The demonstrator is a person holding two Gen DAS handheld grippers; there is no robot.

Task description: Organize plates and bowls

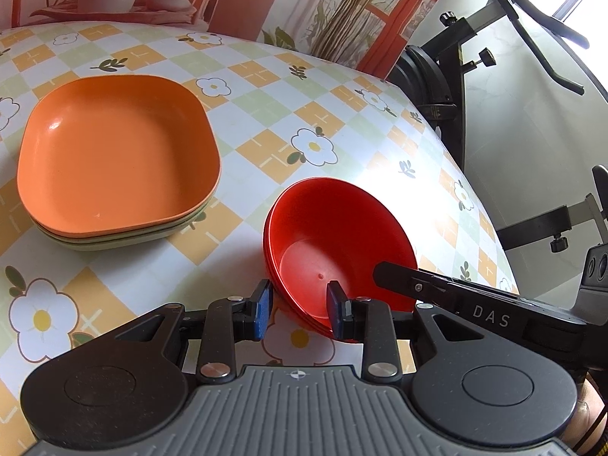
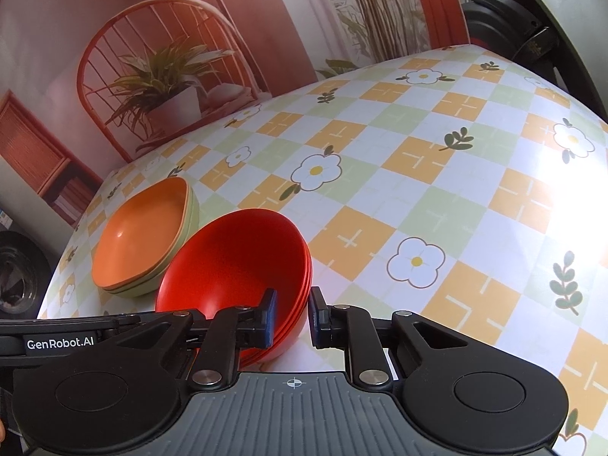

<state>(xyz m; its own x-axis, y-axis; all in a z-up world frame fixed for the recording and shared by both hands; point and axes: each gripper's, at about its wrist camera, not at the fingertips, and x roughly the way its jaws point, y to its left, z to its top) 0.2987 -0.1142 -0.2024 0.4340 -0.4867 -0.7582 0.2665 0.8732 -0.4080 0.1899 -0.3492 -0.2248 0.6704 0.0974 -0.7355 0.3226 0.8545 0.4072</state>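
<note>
The nested stack of round red plastic bowls (image 1: 334,250) sits tilted on the flower-checked desk (image 2: 437,174), just beside the stack of square orange and pale green plates (image 1: 117,159). Both stacks hold no food. The left gripper (image 1: 300,309) and right gripper (image 2: 292,315) each have fingers spread astride the bowls' rim. Judging by this, bowl stacking is in hand; next, level and settle the stack.

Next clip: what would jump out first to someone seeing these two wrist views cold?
The stack of red bowls, tilted on the flowered tablecloth, with both grippers at its rim: the left gripper and the right gripper each straddle an edge, jaws open. Beside it sits a stack of square plates, orange on top with pale green ones beneath.
</note>
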